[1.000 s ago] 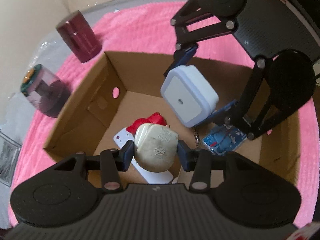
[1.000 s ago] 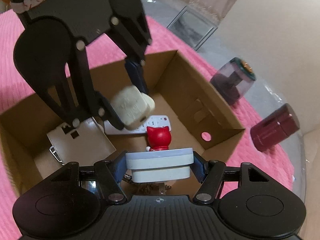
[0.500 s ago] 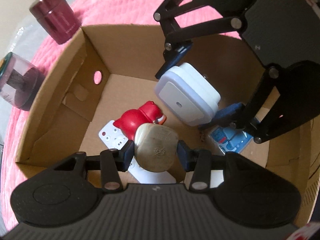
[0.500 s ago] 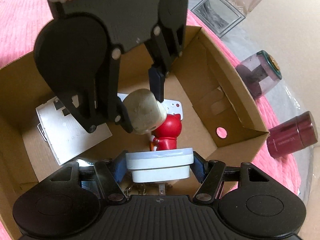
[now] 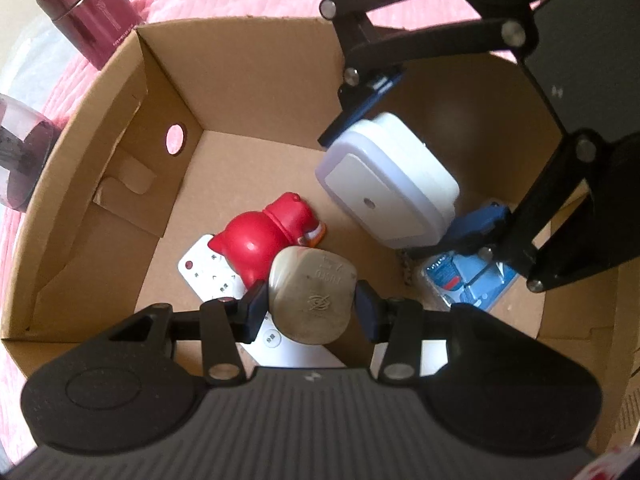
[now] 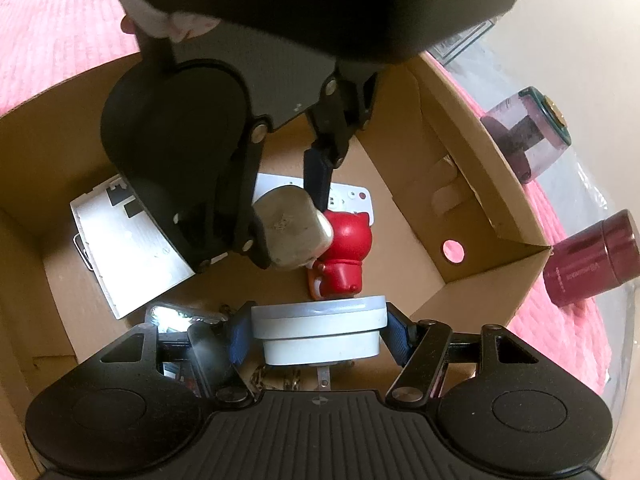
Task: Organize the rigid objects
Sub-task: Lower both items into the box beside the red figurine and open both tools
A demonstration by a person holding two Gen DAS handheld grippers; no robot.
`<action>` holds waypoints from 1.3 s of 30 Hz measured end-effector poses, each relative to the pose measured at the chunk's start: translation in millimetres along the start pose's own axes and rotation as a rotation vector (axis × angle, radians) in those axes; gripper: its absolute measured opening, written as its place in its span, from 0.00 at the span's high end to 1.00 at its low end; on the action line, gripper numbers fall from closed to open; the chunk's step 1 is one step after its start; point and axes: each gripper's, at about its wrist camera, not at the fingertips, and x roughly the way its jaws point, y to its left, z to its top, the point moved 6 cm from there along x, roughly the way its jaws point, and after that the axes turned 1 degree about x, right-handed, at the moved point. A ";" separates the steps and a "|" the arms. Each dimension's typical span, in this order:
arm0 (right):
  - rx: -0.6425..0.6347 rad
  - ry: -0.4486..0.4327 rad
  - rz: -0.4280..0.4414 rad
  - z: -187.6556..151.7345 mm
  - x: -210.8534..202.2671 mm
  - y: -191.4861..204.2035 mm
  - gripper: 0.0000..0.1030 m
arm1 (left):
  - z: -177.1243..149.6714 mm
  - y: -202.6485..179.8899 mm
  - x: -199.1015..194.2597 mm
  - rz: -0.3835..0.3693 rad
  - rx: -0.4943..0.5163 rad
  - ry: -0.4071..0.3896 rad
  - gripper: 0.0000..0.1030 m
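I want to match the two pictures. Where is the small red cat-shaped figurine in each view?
Left wrist view: red cat-shaped figurine lies left of centre on the box floor.
Right wrist view: it sits at centre, above the held white square device.
Shared landmark: round hole in the cardboard box wall.

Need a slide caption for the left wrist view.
Left gripper lowers a beige plug into the cardboard box beside the right gripper's white night light.
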 end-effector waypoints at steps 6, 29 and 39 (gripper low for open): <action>0.010 -0.002 0.002 -1.5 1.6 -0.7 0.40 | 0.0 -0.7 6.2 0.003 0.000 0.015 0.59; 0.032 0.006 0.003 -0.1 3.6 1.8 0.40 | -9.7 7.7 -29.9 0.023 -0.062 -0.118 0.56; 0.034 0.050 0.004 4.4 10.3 3.0 0.40 | -25.8 13.6 -84.1 0.079 -0.115 -0.266 0.56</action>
